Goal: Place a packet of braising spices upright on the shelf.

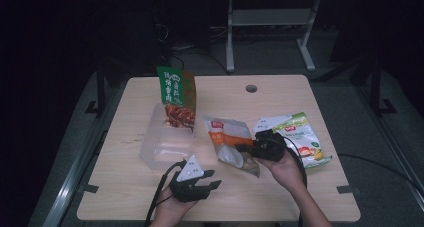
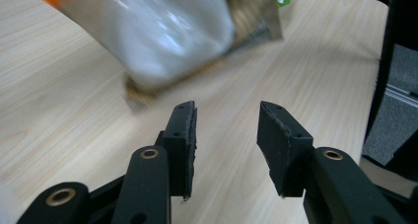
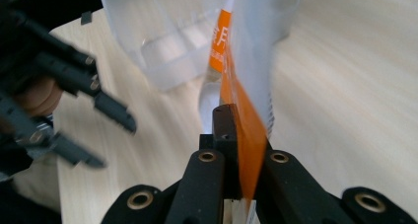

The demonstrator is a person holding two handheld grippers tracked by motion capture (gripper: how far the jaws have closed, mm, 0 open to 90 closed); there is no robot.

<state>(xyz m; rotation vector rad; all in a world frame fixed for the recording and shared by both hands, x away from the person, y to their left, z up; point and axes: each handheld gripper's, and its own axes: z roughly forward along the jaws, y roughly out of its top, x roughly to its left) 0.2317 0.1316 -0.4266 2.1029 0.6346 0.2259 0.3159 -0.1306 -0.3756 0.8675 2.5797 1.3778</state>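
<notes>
An orange and white snack bag point(image 1: 230, 137) hangs just above the middle of the wooden table point(image 1: 285, 199). My right gripper point(image 1: 241, 148) is shut on its edge, and in the right gripper view the jaws point(image 3: 241, 123) pinch the orange strip of the bag point(image 3: 246, 81). My left gripper point(image 1: 216, 178) sits near the front edge, below and left of the bag. Its jaws are open with nothing between them point(image 2: 226, 118), and the blurred bag point(image 2: 162, 31) hangs just beyond their tips. The left gripper point(image 3: 106, 135) also appears at the left of the right gripper view.
A clear plastic container point(image 1: 162, 147) stands left of centre, with a tall green and red bag point(image 1: 175, 94) upright in its far end. A green and white bag point(image 1: 306, 137) lies under my right hand. There is a cable hole point(image 1: 251, 88) near the far edge.
</notes>
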